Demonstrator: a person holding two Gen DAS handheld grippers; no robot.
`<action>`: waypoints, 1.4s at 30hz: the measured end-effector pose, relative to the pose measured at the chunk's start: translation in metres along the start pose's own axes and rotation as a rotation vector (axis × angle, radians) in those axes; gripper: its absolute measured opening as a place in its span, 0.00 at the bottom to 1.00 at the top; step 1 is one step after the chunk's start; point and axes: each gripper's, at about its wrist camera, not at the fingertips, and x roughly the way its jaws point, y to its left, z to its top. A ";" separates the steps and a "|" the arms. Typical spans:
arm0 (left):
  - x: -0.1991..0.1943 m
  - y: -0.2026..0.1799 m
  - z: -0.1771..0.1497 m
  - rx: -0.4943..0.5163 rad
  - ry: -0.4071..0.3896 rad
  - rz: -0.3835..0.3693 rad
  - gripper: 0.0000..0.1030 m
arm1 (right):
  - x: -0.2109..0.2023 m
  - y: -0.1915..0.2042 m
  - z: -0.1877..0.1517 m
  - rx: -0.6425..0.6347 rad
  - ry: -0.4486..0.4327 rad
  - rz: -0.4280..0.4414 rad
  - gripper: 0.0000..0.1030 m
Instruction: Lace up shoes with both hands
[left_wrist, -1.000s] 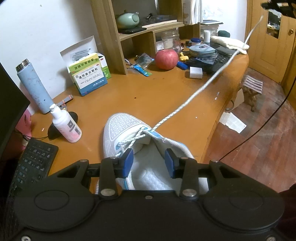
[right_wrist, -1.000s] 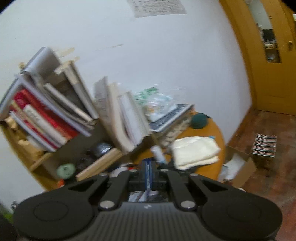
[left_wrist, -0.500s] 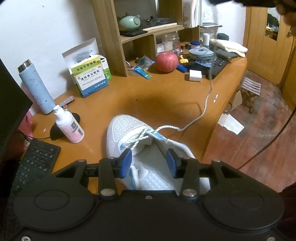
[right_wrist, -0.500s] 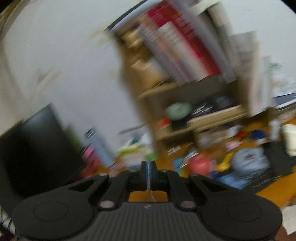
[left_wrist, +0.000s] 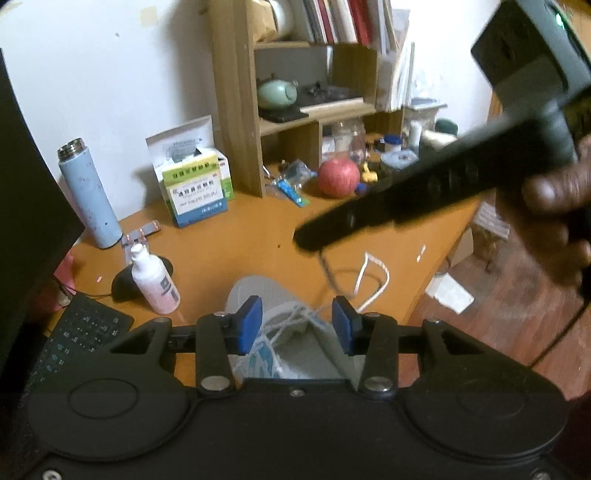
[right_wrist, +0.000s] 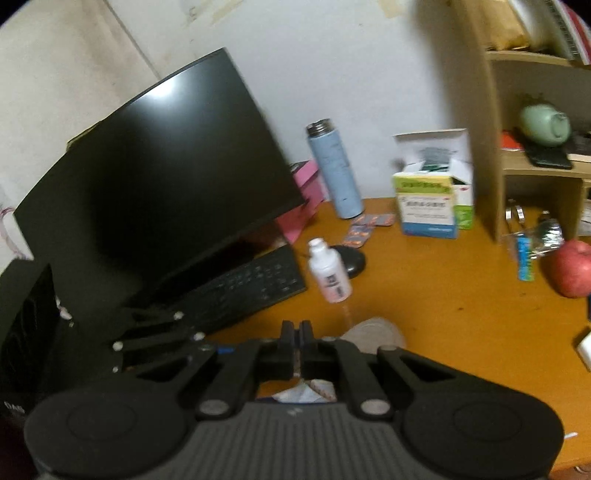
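Crossing above shoe (left_wrist: 273, 295): right tool (left_wrist: 314, 240) | lace (left_wrist: 373, 280) apparently pinched

Your right gripper (left_wrist: 314, 236) is smeared with blur, so the lace (left_wrist: 373, 280) at its tip is anyone's guess; the shoe (left_wrist: 295, 343) sits half hidden behind your left gripper (left_wrist: 297, 325).

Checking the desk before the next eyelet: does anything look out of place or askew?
Yes: a white shoe sits on the desk among office things, near its front edge, and its lace trails loose across the wood.
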 end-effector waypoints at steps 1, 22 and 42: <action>-0.001 0.001 0.001 -0.010 -0.006 -0.002 0.34 | 0.002 0.003 -0.001 -0.001 0.004 0.006 0.06; -0.003 0.038 -0.001 -0.264 -0.042 -0.044 0.01 | -0.012 0.008 -0.003 -0.073 -0.014 -0.010 0.32; -0.004 0.039 -0.002 -0.347 -0.009 -0.091 0.03 | 0.044 0.050 -0.046 -0.622 0.066 -0.152 0.04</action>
